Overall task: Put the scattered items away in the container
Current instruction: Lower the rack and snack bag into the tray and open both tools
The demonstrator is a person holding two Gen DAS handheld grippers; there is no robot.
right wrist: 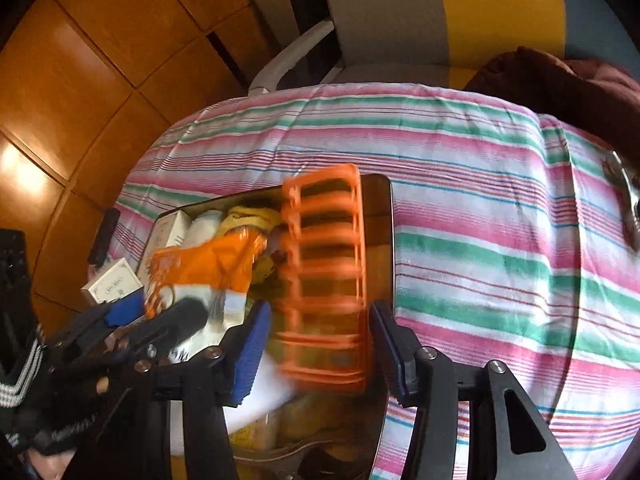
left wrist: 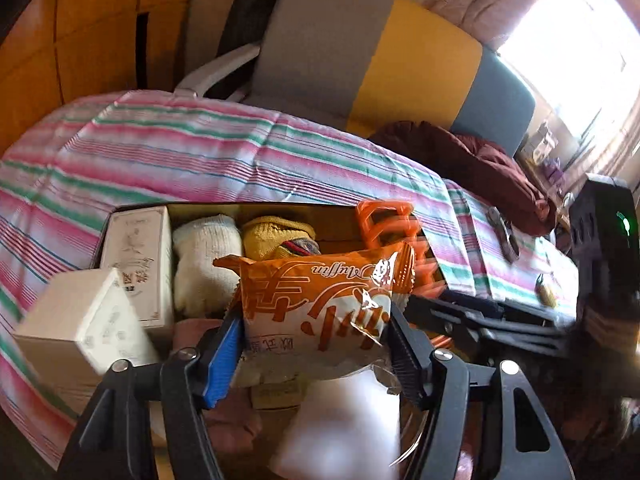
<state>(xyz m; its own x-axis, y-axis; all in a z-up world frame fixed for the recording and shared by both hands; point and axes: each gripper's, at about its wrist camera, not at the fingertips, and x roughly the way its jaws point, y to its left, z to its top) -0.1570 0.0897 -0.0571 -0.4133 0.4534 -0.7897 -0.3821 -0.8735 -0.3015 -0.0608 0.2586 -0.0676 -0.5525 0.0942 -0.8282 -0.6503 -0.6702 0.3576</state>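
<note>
here the left gripper (left wrist: 316, 344) is clamped on an orange muffin packet (left wrist: 320, 300), held over the near end of the box (left wrist: 200, 206) on the striped cloth (left wrist: 200, 152). the right gripper (right wrist: 320, 350) has its fingers set wide on either side of an orange clip rack (right wrist: 326, 280); contact can't be told through the blur. inside the box, by its far edge, sit a white carton (left wrist: 138, 256), a white sock (left wrist: 204, 260) and a yellow sock (left wrist: 276, 236).

The cloth (left wrist: 168, 160) is striped pink, green and white. At 12 o'clock a chair (left wrist: 360, 52) shows grey, yellow and blue bands. The snack packet (left wrist: 320, 304) is orange and white, beside an orange rack (right wrist: 324, 276).
</note>
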